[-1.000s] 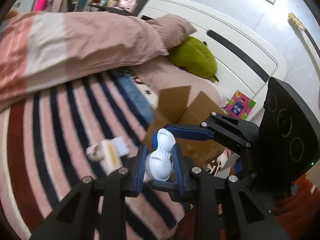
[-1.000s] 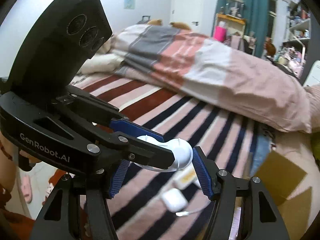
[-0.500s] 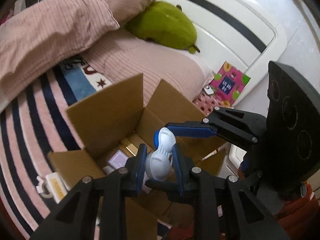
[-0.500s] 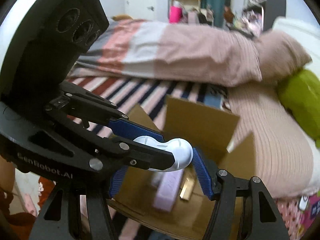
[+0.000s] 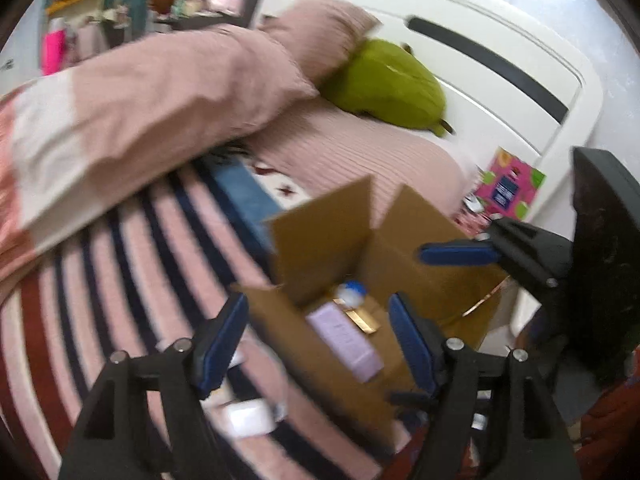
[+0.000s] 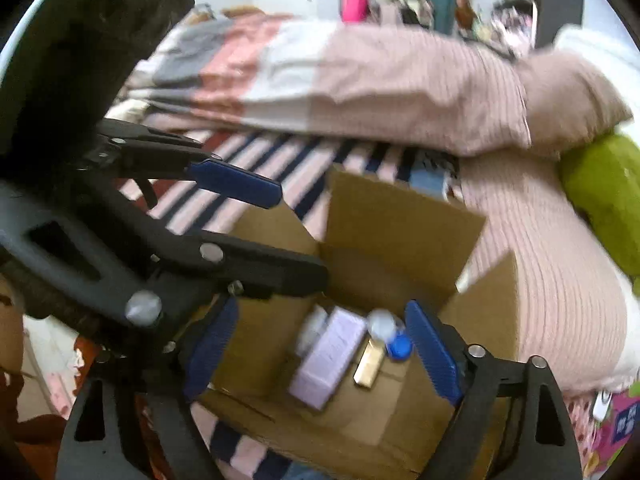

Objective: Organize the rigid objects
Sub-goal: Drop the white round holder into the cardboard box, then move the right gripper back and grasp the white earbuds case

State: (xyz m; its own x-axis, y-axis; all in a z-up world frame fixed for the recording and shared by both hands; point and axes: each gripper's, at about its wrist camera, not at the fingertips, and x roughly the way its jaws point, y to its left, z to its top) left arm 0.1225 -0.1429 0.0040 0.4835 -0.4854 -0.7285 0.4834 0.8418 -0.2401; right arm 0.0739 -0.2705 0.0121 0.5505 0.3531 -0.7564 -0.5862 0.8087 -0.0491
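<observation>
Three things lie in the open brown cardboard box [image 6: 404,216] on the striped bedspread [image 5: 132,264]: a flat lilac carton [image 6: 326,356], a slim gold bar-shaped case [image 6: 368,364] just beside it, and a white plastic piece with a blue cap [image 6: 394,338], blurred, near the back wall. Both grippers hang over the box with jaws spread wide and nothing between them: the left hand-held gripper [image 5: 316,336] and the right hand-held gripper [image 6: 320,350]. Only the left wrist view shows a small white object [image 5: 248,418] on the bedspread outside the box, and a pink printed box [image 5: 510,188] by the white headboard [image 5: 500,60]. A smooth green plush cushion [image 5: 386,84] rests against the ribbed pink pillow [image 5: 324,32].
</observation>
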